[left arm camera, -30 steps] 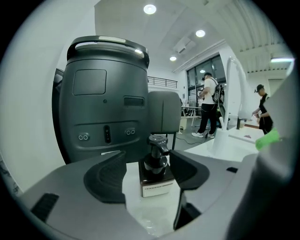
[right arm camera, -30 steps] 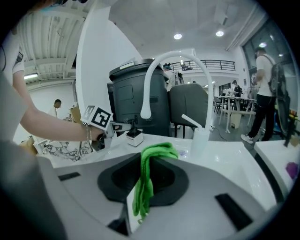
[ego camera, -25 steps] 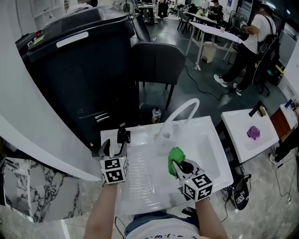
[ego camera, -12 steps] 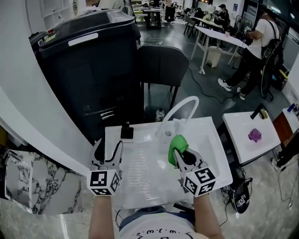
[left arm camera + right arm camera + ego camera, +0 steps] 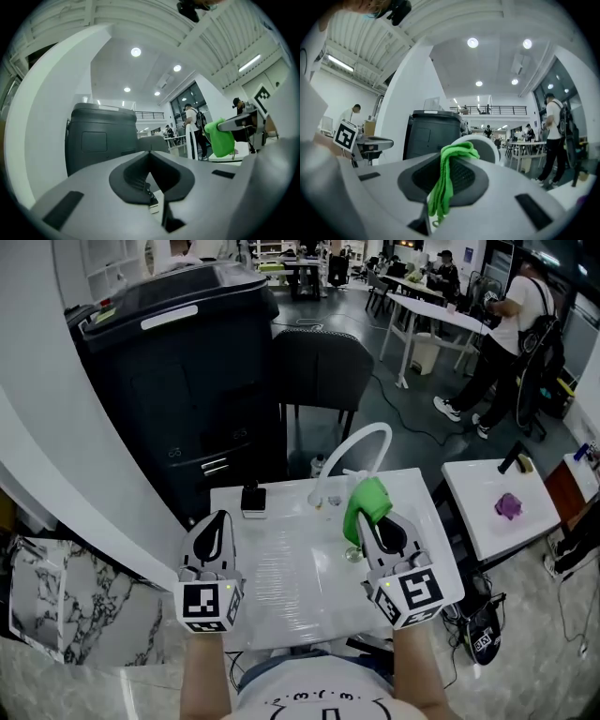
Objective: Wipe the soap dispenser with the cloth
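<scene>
The black soap dispenser (image 5: 251, 500) stands on the white sink counter (image 5: 281, 577), near its back left edge. My left gripper (image 5: 213, 538) hangs to the near left of it, apart from it. Its jaws have just been closing and are now shut with nothing between them (image 5: 150, 157). My right gripper (image 5: 373, 519) is shut on the green cloth (image 5: 366, 501), which bunches at its tips over the basin, beside the faucet. In the right gripper view the cloth (image 5: 446, 183) hangs down between the pressed jaws. The left gripper view shows the cloth (image 5: 220, 138) off to the right.
A white curved faucet (image 5: 352, 451) arches over the sink's back edge. Behind the sink stand a big black bin (image 5: 178, 362) and a black chair (image 5: 323, 362). A second white sink (image 5: 487, 512) with a purple thing (image 5: 509, 505) is at the right. A person (image 5: 506, 324) stands far back.
The left gripper drew back from the dispenser toward me, rose, and its jaws went from open to shut, empty. The right gripper rose with the cloth, toward the faucet.
</scene>
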